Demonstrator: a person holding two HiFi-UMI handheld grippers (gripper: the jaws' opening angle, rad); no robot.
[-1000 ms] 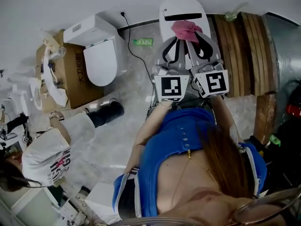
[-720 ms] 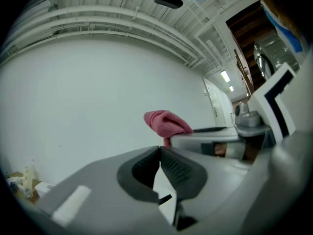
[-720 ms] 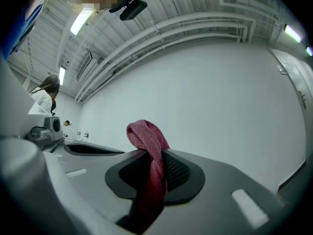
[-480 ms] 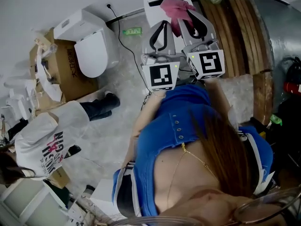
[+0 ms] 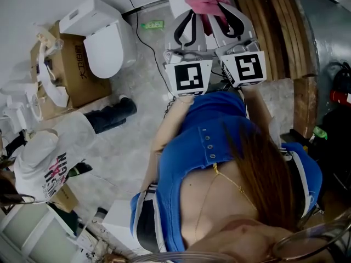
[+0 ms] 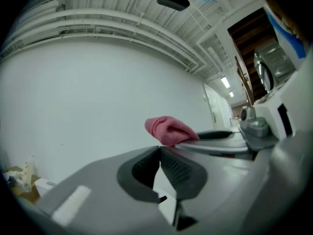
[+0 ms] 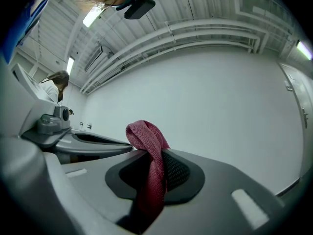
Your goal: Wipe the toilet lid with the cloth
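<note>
Pink cloth is pinched between the jaws of the right gripper over the toilet lid; the left gripper is pressed together, empty.

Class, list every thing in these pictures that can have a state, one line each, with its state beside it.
left hand-held gripper: jaws shut, nothing between them
right hand-held gripper: shut on the cloth
cloth: bunched up, clamped between the right jaws
spare toilet: lid down
</note>
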